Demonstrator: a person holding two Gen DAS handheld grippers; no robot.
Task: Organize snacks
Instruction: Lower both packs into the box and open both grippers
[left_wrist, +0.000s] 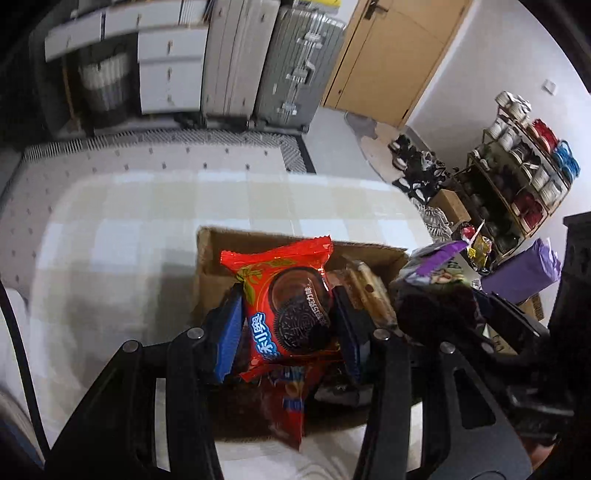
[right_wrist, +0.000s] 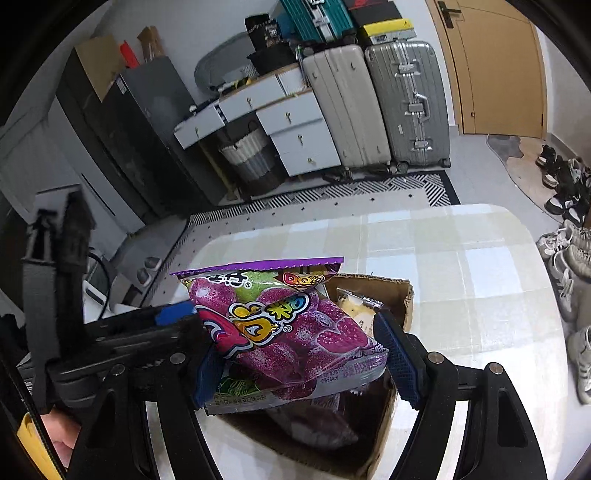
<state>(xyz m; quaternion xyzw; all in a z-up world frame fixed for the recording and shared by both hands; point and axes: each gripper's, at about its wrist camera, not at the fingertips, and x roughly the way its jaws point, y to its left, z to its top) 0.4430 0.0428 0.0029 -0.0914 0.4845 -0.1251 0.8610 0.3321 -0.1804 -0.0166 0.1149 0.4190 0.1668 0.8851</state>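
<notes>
Above the open cardboard box (left_wrist: 214, 258) on the checked table (left_wrist: 110, 229), the left gripper (left_wrist: 291, 325) is clamped on a red cookie packet (left_wrist: 284, 295), and beside it the right gripper (right_wrist: 303, 354) is clamped on a purple gummy bag (right_wrist: 280, 325).

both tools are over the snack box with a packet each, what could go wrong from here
1. The left tool and right tool hang close together above the small cardboard box, so they might bump.
2. The purple gummy bag is wide and the box already holds snacks; it may catch on the rim or spill out.
3. The red cookie packet is squeezed between the pads, so the cookies could crack.
</notes>
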